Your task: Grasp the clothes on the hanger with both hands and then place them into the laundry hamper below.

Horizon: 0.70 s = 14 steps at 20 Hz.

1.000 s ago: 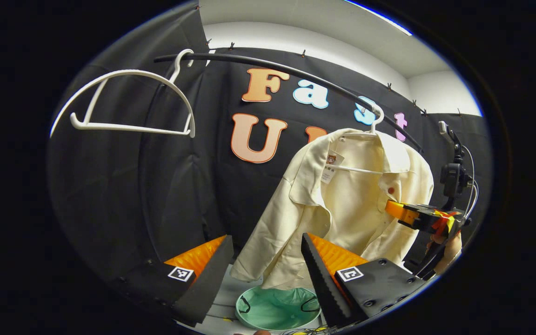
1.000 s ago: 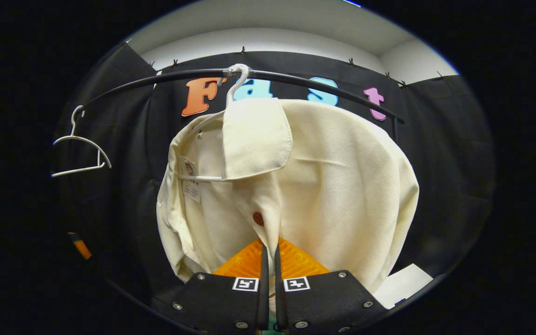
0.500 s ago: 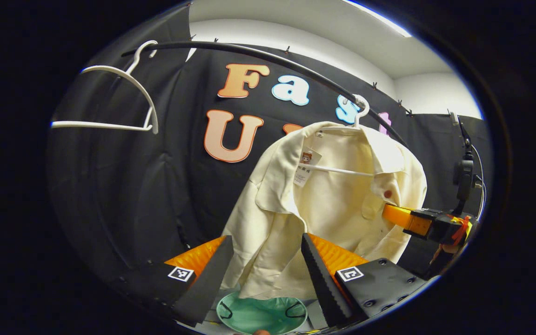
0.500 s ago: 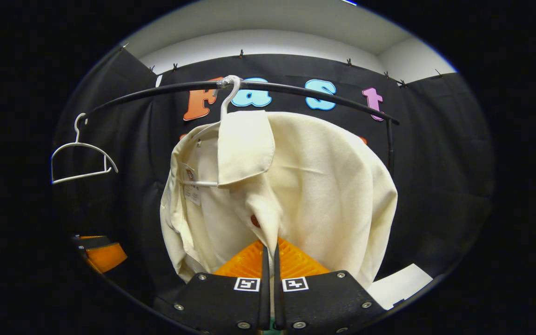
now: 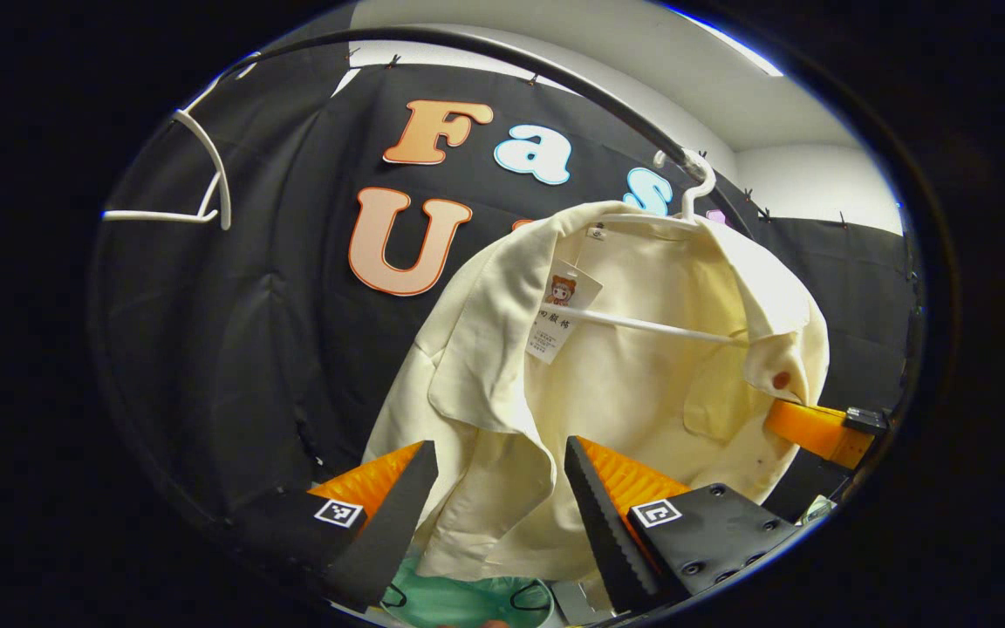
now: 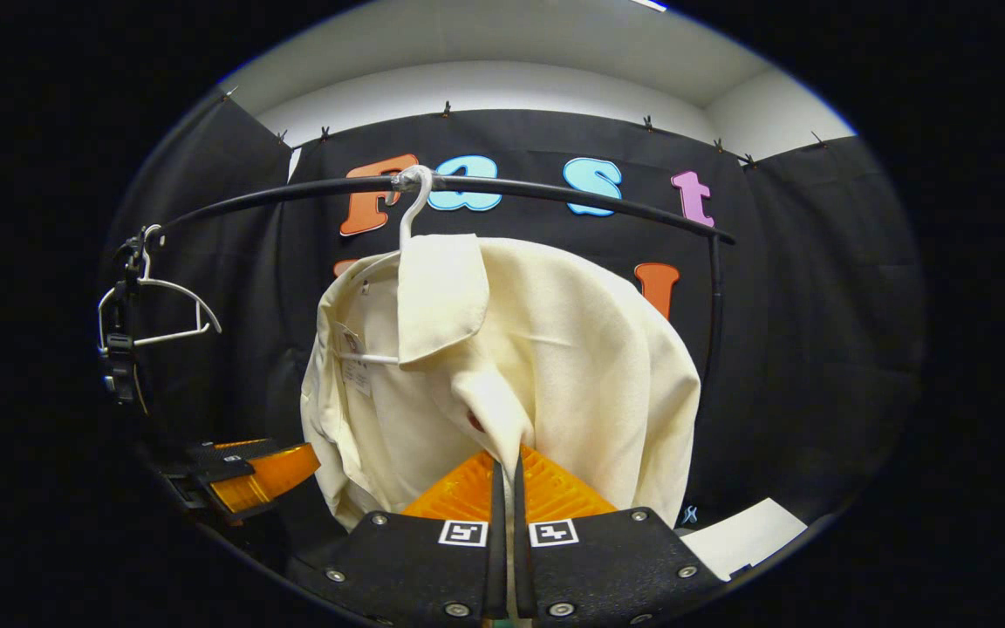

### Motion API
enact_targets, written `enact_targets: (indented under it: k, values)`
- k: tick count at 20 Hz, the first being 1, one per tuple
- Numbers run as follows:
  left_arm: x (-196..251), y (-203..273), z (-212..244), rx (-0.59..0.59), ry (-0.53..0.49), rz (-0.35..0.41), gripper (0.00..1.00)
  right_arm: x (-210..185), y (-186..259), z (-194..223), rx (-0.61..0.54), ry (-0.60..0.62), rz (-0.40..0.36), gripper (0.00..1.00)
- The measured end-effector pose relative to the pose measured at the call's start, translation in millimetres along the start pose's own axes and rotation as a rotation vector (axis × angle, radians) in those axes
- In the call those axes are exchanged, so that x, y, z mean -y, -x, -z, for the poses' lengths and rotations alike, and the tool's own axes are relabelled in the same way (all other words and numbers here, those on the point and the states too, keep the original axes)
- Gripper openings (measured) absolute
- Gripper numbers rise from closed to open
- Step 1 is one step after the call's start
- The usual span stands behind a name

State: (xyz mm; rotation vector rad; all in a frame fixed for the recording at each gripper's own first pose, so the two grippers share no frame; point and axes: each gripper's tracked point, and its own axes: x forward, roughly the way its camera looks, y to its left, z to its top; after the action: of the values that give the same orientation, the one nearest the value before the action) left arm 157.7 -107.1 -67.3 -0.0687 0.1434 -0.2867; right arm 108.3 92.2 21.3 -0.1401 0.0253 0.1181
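A cream shirt (image 5: pixel 625 384) (image 6: pixel 555 349) hangs on a white hanger (image 5: pixel 694 179) (image 6: pixel 406 205) from a black rail (image 6: pixel 555 187). My right gripper (image 6: pixel 507 488) is shut on the shirt's front placket, below a red button (image 6: pixel 475 421); it also shows at the right edge of the left gripper view (image 5: pixel 821 429). My left gripper (image 5: pixel 498 488) is open, its fingers on either side of the shirt's other front edge, without pressing it. The green-lined hamper (image 5: pixel 459 602) sits below, mostly hidden by the shirt. The left gripper (image 6: pixel 249 471) also appears low on the left in the right gripper view.
An empty white hanger (image 5: pixel 197 183) (image 6: pixel 158 305) hangs further along the same rail (image 5: pixel 555 78). A white sheet (image 6: pixel 747 536) lies low on the right. Black cloth walls close in behind and on both sides.
My left gripper has moved in toward the shirt, whose front edge now lies between its open fingers. My right gripper has drawn back with the placket held.
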Motion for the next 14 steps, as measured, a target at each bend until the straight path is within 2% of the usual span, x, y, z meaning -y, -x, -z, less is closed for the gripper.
enact_targets:
  k: [2,5,8,9,10,14]
  values:
    - [6.0,-18.6,-1.3,-0.001,-0.005,0.016,1.00,2.7,3.2,-0.7,0.003,-0.003,0.005,0.03]
    - [11.5,-38.6,-0.8,-0.010,-0.006,0.031,0.96,2.3,4.8,-0.6,0.003,0.003,0.004,0.04]
    - [2.1,-53.8,-0.4,-0.017,-0.004,-0.006,0.96,2.9,6.1,-0.3,0.002,0.004,0.005,0.04]
    - [1.0,-58.1,0.6,-0.020,-0.005,-0.012,1.00,3.7,6.2,-0.8,0.003,0.004,0.008,0.04]
    - [1.0,-60.6,1.2,-0.025,-0.004,-0.009,0.96,4.9,8.7,-1.4,0.006,0.001,0.011,0.04]
    - [-2.4,-72.5,3.3,-0.030,-0.007,-0.022,0.96,5.3,9.0,-0.8,0.004,0.004,0.016,0.04]
